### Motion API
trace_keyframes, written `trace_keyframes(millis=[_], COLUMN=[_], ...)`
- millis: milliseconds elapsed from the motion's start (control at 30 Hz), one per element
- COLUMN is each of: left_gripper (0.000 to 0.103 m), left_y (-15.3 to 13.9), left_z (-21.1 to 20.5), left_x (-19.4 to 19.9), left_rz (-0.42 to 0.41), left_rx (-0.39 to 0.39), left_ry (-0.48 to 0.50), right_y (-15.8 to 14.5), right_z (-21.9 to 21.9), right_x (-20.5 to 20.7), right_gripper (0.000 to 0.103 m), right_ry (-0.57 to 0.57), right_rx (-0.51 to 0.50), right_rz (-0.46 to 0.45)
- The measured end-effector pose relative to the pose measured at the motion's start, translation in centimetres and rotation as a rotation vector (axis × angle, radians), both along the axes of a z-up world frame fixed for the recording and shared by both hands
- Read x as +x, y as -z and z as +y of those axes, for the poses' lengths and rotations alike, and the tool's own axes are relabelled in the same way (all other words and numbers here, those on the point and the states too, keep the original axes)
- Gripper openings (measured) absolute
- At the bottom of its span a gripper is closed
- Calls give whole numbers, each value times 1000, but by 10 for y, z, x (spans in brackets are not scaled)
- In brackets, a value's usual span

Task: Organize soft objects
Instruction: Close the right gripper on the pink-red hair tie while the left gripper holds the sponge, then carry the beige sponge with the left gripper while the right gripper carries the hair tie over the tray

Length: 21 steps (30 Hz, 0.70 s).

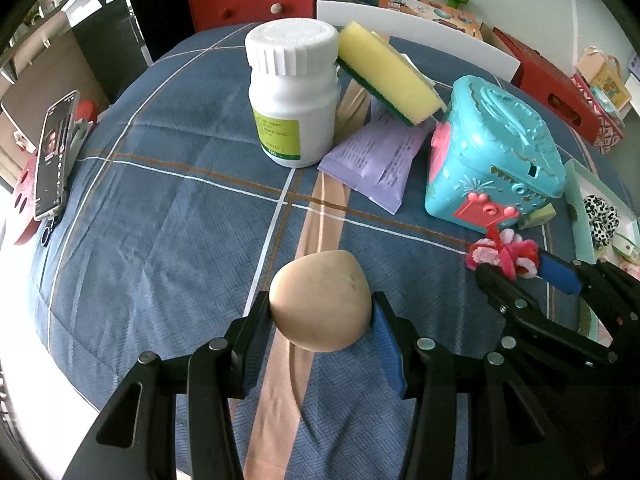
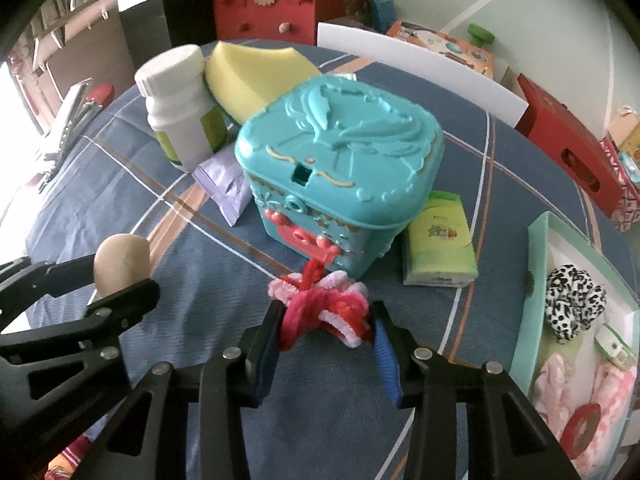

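- Left wrist view: the left claw (image 1: 322, 320) gripped a beige sponge puff (image 1: 318, 300) above the quilted desk (image 1: 160, 208).
- Right wrist view: the right claw (image 2: 326, 328) pinched a pink-red chenille scrunchie (image 2: 320, 306), touching the teal toy chest (image 2: 340, 168).
- Risk: the yarn might snag on the chest's latch.
- The mint tray (image 2: 534, 280) held a leopard scrunchie (image 2: 572, 300) and pink fluffy items (image 2: 560, 380).

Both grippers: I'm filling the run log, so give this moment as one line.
left gripper: shut on beige ball | right gripper: shut on pink chenille flower | tray: not reached
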<state>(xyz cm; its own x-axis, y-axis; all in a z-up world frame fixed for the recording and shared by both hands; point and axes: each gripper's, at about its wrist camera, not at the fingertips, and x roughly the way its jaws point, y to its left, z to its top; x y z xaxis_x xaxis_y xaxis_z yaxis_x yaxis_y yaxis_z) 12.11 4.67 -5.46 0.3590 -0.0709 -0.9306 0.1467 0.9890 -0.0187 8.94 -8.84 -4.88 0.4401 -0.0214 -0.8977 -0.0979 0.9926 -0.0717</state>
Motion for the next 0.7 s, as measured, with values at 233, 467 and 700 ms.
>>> trace_keyframes(millis=[233,467,700], left_gripper=[51,51,51], left_y=[-11,-26,-41], left_z=[-5,-17,-33], left_x=[-4,-13,-27], left_rz=[-22,-53,-89], left_rx=[4,11,6], left_ry=[6,22,55], right_y=[-13,-27,-42], right_z=[-5,-14,-28], right_x=[-10,-24,-35], right_gripper=[45,45,45], right_ry=[13,37,83], right_rx=[18,38,51], right_rz=[-32,-69,-115])
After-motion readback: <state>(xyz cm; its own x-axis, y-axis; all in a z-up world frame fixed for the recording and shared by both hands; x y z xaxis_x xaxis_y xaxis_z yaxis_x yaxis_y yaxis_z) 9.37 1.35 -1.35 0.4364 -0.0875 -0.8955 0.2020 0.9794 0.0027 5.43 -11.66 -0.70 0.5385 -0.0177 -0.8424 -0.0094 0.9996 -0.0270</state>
